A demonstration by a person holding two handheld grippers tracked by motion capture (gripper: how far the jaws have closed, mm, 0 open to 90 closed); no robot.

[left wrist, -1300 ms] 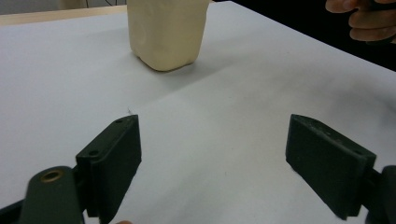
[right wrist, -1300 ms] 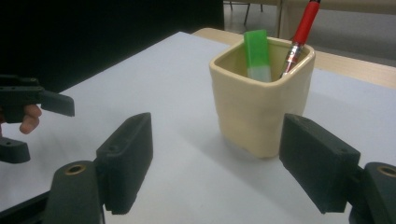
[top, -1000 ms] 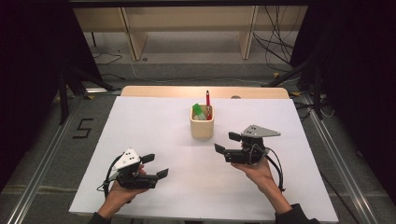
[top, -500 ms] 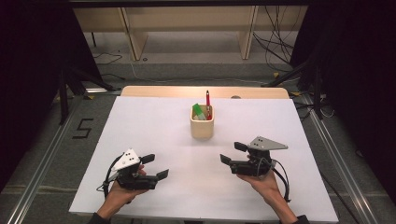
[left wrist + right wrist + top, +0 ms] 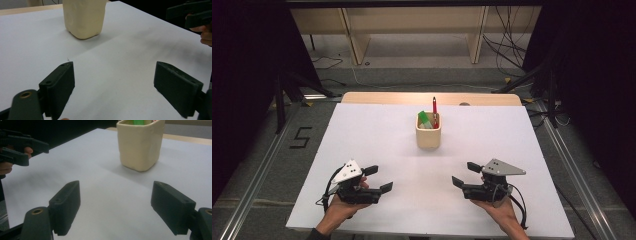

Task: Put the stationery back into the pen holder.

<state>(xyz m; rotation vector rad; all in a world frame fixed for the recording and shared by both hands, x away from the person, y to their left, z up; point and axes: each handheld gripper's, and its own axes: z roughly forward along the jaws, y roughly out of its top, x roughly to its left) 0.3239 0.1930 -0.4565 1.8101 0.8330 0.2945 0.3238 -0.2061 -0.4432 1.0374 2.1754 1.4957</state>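
A cream holder cup stands upright in the middle of the white table, with a red pen and a green item sticking out of it. My left gripper rests low near the front left, open, with bare table between its jaws. My right gripper sits near the front right, also open and empty. The cup lies ahead of the left gripper, and the cup stands ahead and to the right in the right gripper view.
The table's front edge lies just under the hands. A wooden strip runs along the far edge. Wooden shelf legs and cables stand on the floor behind. Metal rails flank both sides.
The right gripper has come down and back toward the front edge of the table. The left gripper has stayed where it was.
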